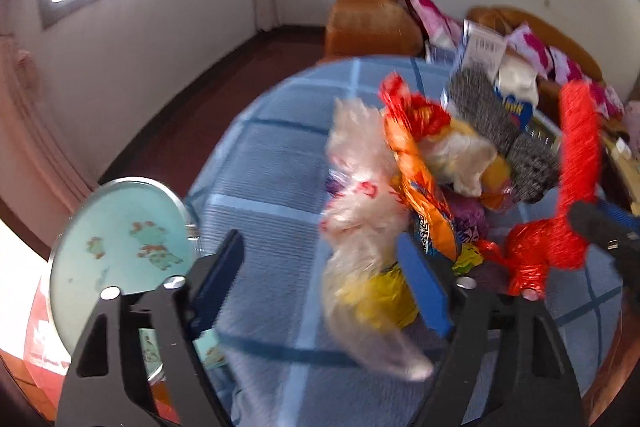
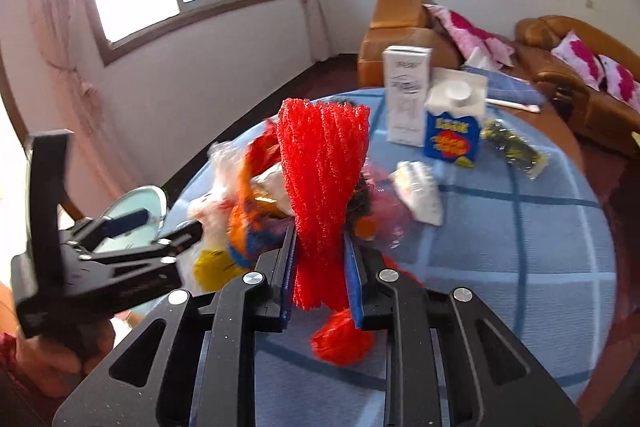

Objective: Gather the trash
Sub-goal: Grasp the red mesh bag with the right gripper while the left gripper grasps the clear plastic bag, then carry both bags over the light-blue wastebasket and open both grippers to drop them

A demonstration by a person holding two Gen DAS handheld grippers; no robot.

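A pile of trash lies on the round table with its blue check cloth (image 1: 272, 155). My left gripper (image 1: 320, 287) is open. A crumpled clear plastic bag (image 1: 360, 219) lies between its blue pads, close to the right one, beside an orange snack wrapper (image 1: 420, 179) and a yellow wrapper (image 1: 380, 303). My right gripper (image 2: 322, 271) is shut on a red foam net (image 2: 322, 187), which stands upright out of its jaws. The left wrist view shows that red foam net (image 1: 576, 147) at the right, with the right gripper (image 1: 600, 223) below it. My left gripper (image 2: 160, 229) shows at the left of the right wrist view.
A white carton (image 2: 406, 95), a blue box (image 2: 452, 139), a black-and-yellow wrapper (image 2: 512, 147) and a white crumpled wrapper (image 2: 420, 191) sit further back. A round pale green lid (image 1: 120, 251) is off the table's left edge. An orange-brown sofa (image 2: 400, 31) with pink cushions stands behind.
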